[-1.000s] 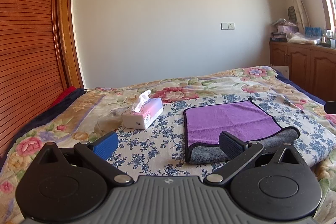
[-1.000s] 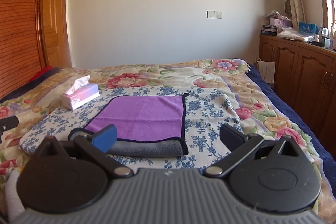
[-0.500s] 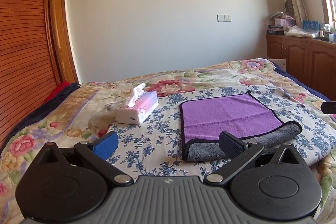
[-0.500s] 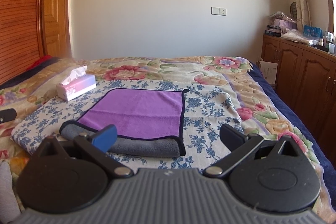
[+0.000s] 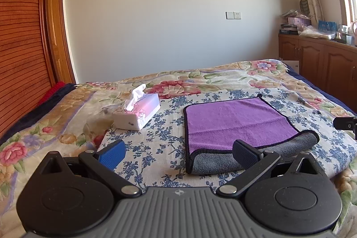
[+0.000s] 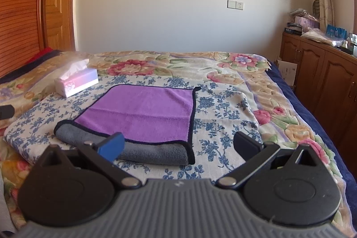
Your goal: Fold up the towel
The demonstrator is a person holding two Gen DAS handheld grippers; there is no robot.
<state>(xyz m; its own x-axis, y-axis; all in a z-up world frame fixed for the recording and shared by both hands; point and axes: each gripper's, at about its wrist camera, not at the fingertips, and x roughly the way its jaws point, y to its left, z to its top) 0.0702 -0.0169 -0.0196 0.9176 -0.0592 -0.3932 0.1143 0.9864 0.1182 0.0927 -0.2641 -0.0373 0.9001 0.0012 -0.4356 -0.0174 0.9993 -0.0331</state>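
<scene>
The towel (image 5: pixel 236 124) lies on the bed (image 5: pixel 256 73), on a blue-flowered cloth (image 5: pixel 156 137) spread over the floral cover. Its purple face is up and its near edge is rolled back so the grey underside shows as a soft band along the front (image 6: pixel 145 152). That turned-up edge looks like the natural handle for a fold, since it stands proud of the bedding and gives the fingers something to close around.

The left claw (image 5: pixel 178 154) hovers above the bed with its fingers spread wide, holding nothing; its right finger (image 5: pixel 245 155) sits in line with the grey band near the towel's near-left corner, though whether it touches the cloth cannot be told. The right claw (image 6: pixel 178 146) is likewise spread and empty, its blue left pad (image 6: pixel 111 146) overlapping the grey band toward the near-right corner. Both sit low and level with the bed (probably so each can take one near corner and carry the edge away toward the far side).

A tissue box (image 5: pixel 138 113) stands to the left of the towel, apart from it, and should stay out of the way of a fold made front to back. A wooden cabinet (image 6: pixel 323 86) runs along the right wall. No fold beyond the rolled edge appears made, so the work seems to be at its start.
</scene>
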